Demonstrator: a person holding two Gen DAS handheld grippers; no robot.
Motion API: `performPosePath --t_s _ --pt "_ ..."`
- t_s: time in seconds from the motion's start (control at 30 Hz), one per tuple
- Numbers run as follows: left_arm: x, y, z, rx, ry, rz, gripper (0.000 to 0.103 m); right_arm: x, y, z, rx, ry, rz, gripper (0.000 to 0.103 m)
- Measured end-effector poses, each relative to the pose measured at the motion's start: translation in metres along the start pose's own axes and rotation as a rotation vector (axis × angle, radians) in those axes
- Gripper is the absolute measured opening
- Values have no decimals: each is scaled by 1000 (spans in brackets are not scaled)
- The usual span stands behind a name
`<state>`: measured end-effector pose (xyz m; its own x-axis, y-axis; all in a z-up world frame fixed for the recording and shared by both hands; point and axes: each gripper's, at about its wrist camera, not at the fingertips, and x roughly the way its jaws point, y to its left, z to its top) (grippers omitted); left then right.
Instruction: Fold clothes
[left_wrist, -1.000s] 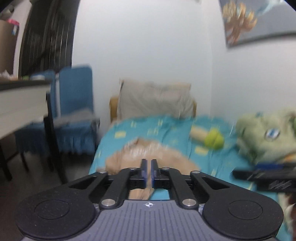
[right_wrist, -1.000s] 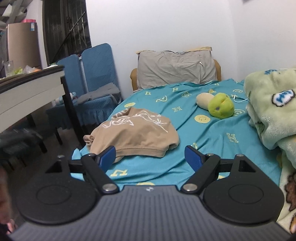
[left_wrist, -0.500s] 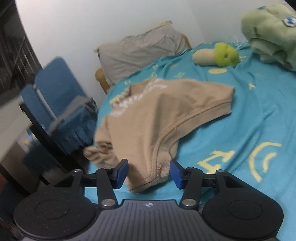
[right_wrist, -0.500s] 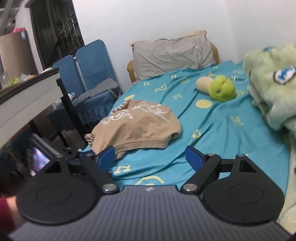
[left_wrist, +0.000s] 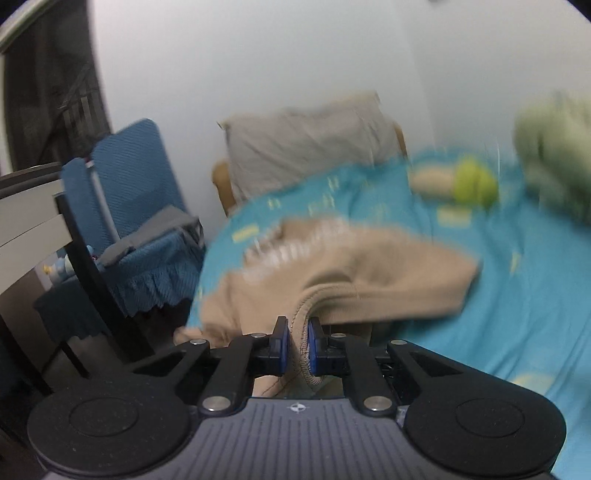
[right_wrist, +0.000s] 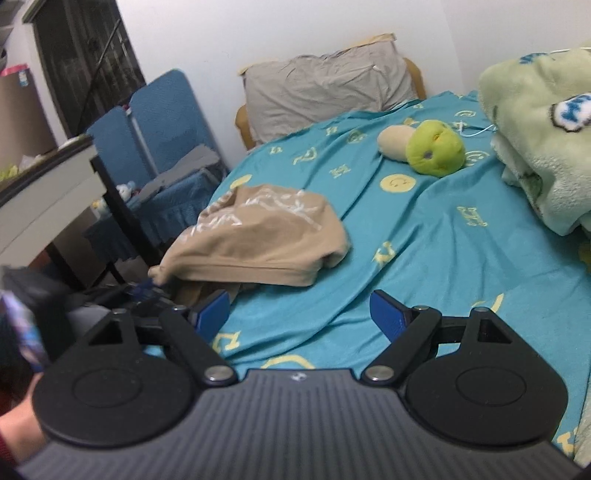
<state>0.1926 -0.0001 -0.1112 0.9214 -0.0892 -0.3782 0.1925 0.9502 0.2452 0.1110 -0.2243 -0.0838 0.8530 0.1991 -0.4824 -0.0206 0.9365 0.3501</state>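
A crumpled tan cotton garment with a white line print (right_wrist: 258, 236) lies on the bed with the teal sheet patterned in yellow letters and smiley faces (right_wrist: 436, 258), at the bed's near left corner, close to the edge that faces the blue fabric-covered chairs (right_wrist: 166, 122).

The left gripper (left_wrist: 294, 343) has just been closing its jaws, and they are now clamped on the ribbed hem of the tan garment (left_wrist: 351, 280); the blue pads press the fold of cloth from both sides. From the hem the cloth rises away from the gripper toward the head of the bed. This view is blurred, so finer detail of the cloth cannot be read.

The right gripper (right_wrist: 299, 314) hangs above the bed's near edge with its jaws spread wide, nothing between them but bare sheet. Its left pad sits just beside the garment's near hem; whether it touches the cloth cannot be told.

Farther up the bed from the garment a green and cream plush toy (right_wrist: 428, 147) lies on the sheet. A grey pillow (right_wrist: 328, 81) leans at the head of the bed. A pale green fleece blanket (right_wrist: 539, 140) is heaped along the bed's right side.
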Motion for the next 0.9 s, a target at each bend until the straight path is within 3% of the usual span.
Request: performPosePath --t_s 0.1,0.37,0.5,0.7,0.8,0.83,0.9 --pt "-40 8 24 -82 -77 -60 10 -5 -1 2 -12 -35 -11 85" --pt "-174 8 56 -139 -279 -309 10 -36 18 -2 -107 -132 25 84" --pt "-211 25 58 -257 -339 -342 10 -56 37 -10 -194 -110 104 85" --pt "-187 49 45 -375 -247 -247 11 -38 69 -39 -387 149 217 84" --pt "-164 64 41 -441 -179 -214 11 -23 80 -50 -453 246 232 82" --pt "-156 69 39 -463 -156 -203 11 -19 82 -53 -470 270 232 77" --pt "-145 79 36 -492 -120 -183 11 -12 86 -56 -492 299 219 57"
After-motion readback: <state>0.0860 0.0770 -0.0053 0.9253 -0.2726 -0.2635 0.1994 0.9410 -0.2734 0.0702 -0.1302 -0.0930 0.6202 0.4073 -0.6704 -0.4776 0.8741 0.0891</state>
